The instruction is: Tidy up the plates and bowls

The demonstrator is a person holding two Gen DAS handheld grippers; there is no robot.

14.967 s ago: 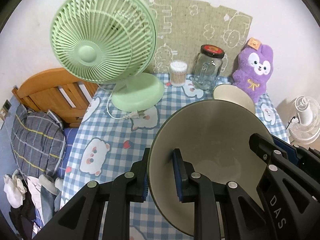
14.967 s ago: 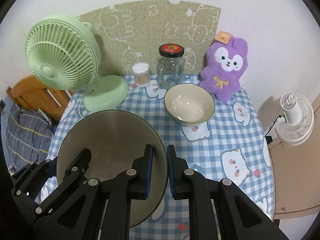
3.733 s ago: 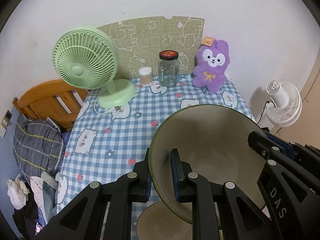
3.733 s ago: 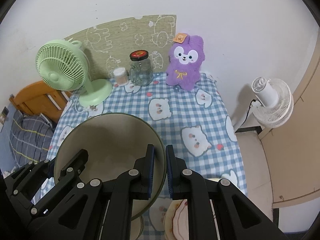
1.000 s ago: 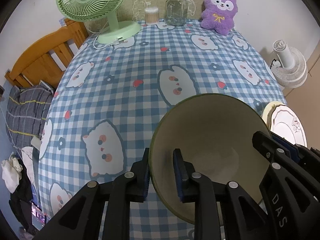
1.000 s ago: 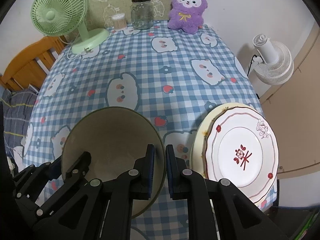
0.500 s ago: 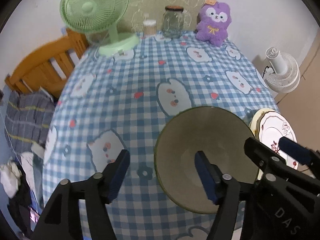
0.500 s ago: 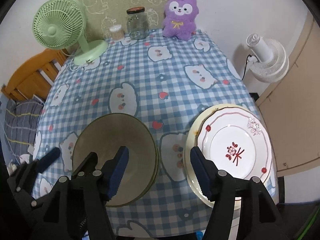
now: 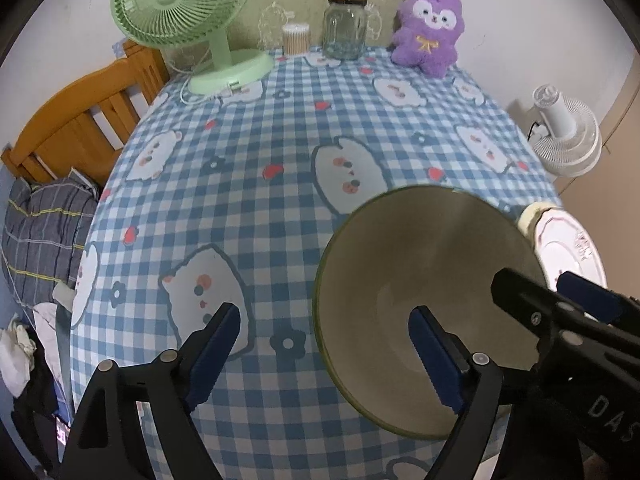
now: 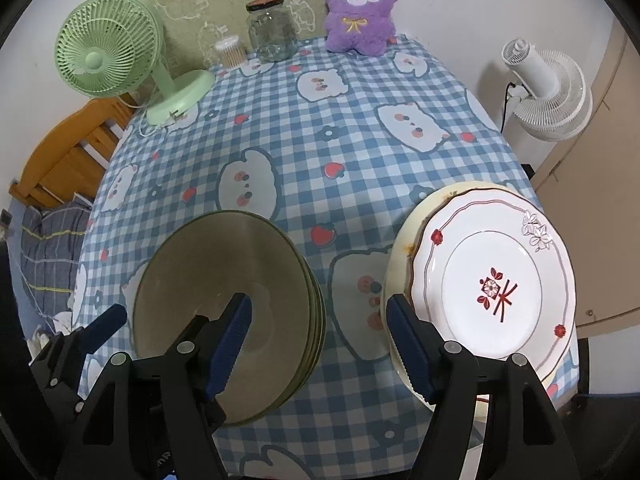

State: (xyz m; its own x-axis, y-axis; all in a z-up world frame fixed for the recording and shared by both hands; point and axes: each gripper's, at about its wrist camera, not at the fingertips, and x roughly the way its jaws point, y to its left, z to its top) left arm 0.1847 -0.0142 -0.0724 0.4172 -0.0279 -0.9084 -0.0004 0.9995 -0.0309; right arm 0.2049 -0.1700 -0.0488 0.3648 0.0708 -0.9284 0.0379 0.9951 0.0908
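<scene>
Left gripper (image 9: 324, 354) and right gripper (image 10: 318, 338), jaws opening, each straddling a rim of the bowl stack (image 10: 240, 296) without pressing it. The stack rests near the table's front edge, beside 2 stacked plates (image 10: 492, 280) overhanging the tablecloth (image 10: 360, 128). Risk: a pad withdrawn sideways may snag a rim, tipping bowls or nudging plates off.

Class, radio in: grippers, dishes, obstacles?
Left gripper and right gripper opening, gripping nothing. Olive-rimmed ceramic bowls stacked beside white floral plates. Nothing in the way.
</scene>
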